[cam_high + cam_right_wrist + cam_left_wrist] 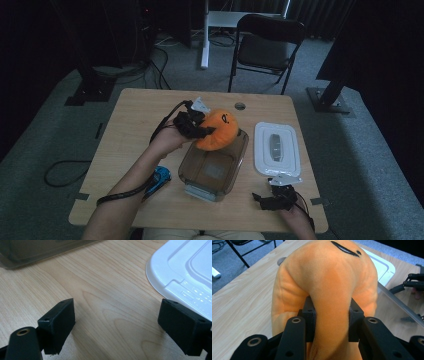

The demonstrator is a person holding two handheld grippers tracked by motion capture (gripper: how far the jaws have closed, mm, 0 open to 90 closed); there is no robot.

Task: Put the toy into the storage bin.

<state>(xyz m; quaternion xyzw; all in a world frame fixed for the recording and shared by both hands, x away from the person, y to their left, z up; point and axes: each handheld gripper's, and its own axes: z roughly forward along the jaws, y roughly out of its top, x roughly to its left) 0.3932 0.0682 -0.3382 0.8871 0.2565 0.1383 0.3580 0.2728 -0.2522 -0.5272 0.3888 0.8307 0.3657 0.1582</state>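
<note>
Over the bin's point(215, 167) far rim, an orange plush point(219, 129), pinched in the left gripper point(196, 125). Fingers point(310, 315) squeezed into a fold of the plush point(329, 290), fabric bulging on either side: a firm hold on a soft body, likely taken mid-bulk so nothing flops or slips on the way over. Plush partly above the clear bin, partly past its back edge, not yet inside; whether touching the rim, cannot tell. Bin open and seemingly bare within, long side toward the person, ready to take the toy from above.

On the counter point(140, 115) to the right of the bin, a white lid point(276, 148), lying flat, well clear of the opening, presumably set aside so the mouth stays free until the toy is in. Near the front right corner, the right gripper point(275, 196), low over the wood, fingers point(58, 322) spread wide with nothing between them, the lid's corner point(180, 272) just ahead; probably waiting to take the lid for closing.

By the left forearm, a small blue thing point(161, 176), untouched, too dim to name.

Likely next: lower the plush into the bin, then release.
</note>
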